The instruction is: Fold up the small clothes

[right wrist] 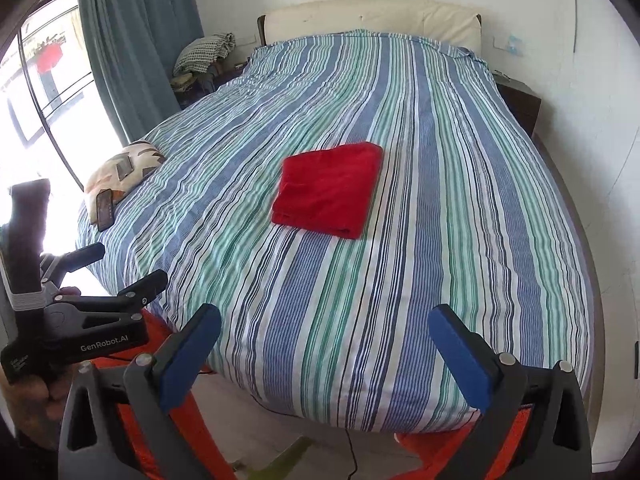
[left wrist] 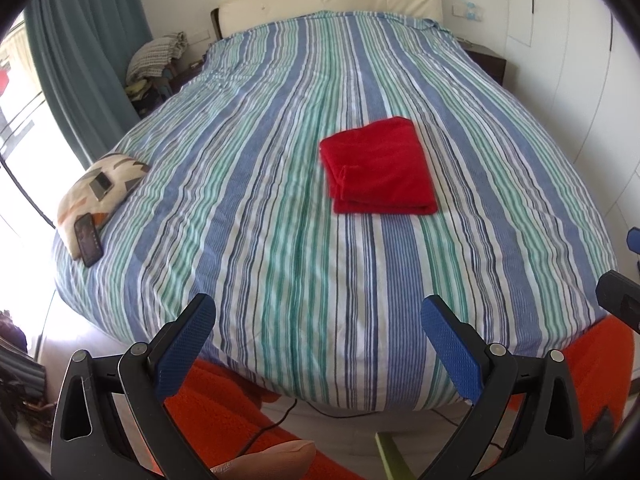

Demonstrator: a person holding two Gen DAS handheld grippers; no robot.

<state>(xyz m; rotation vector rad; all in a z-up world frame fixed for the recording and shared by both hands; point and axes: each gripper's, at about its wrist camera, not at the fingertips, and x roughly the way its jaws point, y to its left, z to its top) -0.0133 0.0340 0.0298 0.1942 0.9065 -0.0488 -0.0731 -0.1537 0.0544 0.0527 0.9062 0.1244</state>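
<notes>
A red garment (left wrist: 380,166) lies folded into a neat rectangle on the striped bedspread (left wrist: 280,200), in the middle of the bed. It also shows in the right wrist view (right wrist: 328,190). My left gripper (left wrist: 316,320) is open and empty, held back over the foot of the bed, well short of the garment. My right gripper (right wrist: 324,332) is also open and empty, at the foot edge of the bed. The left gripper's body (right wrist: 76,320) shows at the left of the right wrist view.
A patterned pillow (left wrist: 100,188) with a phone (left wrist: 88,240) on it lies at the bed's left edge. An orange fabric (left wrist: 224,412) sits below the foot of the bed. Teal curtains (left wrist: 80,40) and a window are at left; nightstands flank the headboard (left wrist: 332,0).
</notes>
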